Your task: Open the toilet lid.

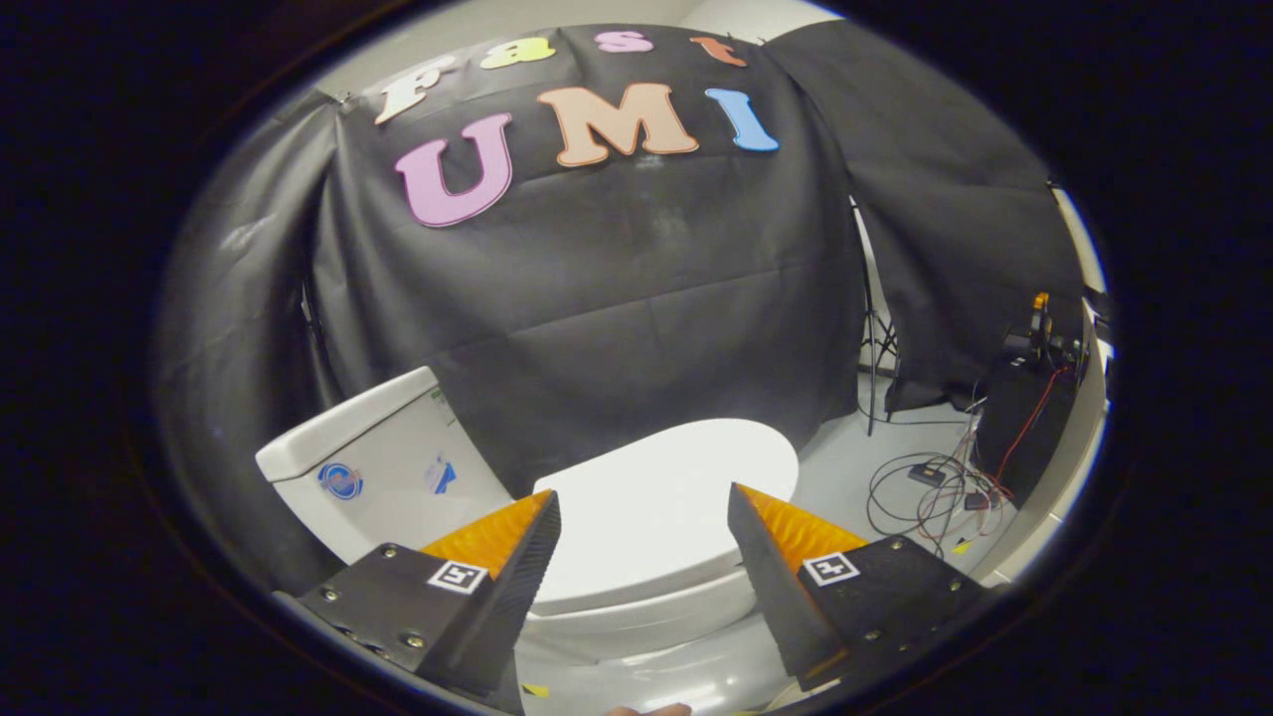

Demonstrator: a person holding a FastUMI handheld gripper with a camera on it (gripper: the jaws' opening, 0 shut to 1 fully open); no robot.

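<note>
- fingers [517,557] of the gripper [641,502] sit nearest the camera, spread well apart with nothing between them but open air; they clamp on nothing.
- lid [661,497] lies just ahead of the fingers and below them, shut flat on the bowl [646,617]; it shows through the gap between the two fingers.
- taking the lid as the landmark: the tank [373,467] stands at its hinge end, off to the side of the left finger, and the lid's long axis runs from the tank away toward the cables [930,492] on the floor [845,467].
- so the lid's free front edge is the end far from the tank, beyond the right finger's tip, and that looks like the edge to get under.
- gripper is apart from the lid, hovering above it; no contact yet.
- judged from this, the opening has not begun: the coming move would need the gripper carried toward that front edge, lowered to the rim, then swung up toward the tank.
- a black box [1024,418] stands beyond the cables, well apart from the lid.
</note>
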